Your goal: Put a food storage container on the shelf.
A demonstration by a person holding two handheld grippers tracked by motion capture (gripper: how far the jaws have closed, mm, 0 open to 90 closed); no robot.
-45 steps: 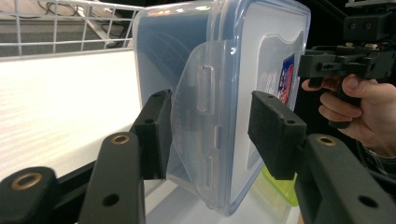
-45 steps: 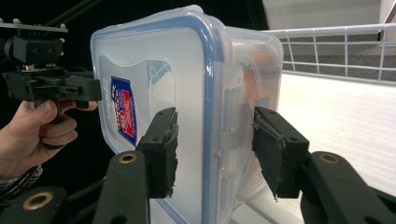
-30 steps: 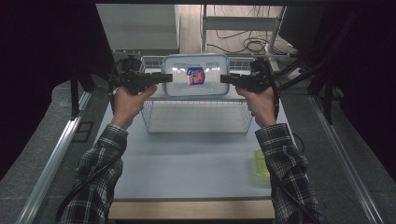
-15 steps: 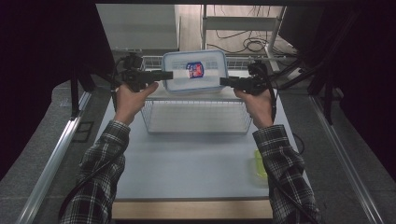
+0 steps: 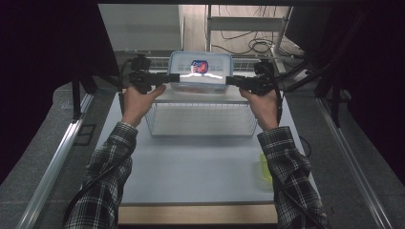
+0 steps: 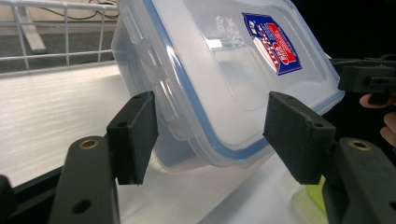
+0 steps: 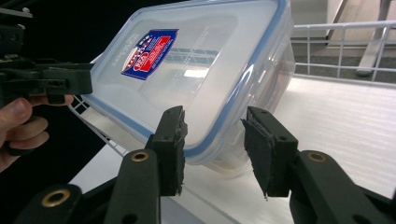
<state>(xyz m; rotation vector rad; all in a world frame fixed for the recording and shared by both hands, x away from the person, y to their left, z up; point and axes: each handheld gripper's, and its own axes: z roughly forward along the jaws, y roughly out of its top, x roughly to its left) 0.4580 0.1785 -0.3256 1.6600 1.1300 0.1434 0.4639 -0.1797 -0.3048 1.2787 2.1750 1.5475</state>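
Since a second ago I've carried the lidded plastic container (image 5: 200,72) farther back, to the far end of the wire basket (image 5: 200,119). Left gripper (image 5: 168,78) jaws just widened, pads off its corner; right gripper (image 5: 234,80) jaws closing, pads pinching the opposite corner. Yellow-green object (image 5: 265,167) sits near my right sleeve; gripper views show the container tilted.

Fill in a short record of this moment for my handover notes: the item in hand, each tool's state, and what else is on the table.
item: clear lidded container with a blue seal and a red-blue label
left tool: jaws just opening, pads off the container's end
right tool: jaws just closing around the container's other end; contact unclear
beneath: wire basket on the table
also: yellow-green thing by the right sleeve
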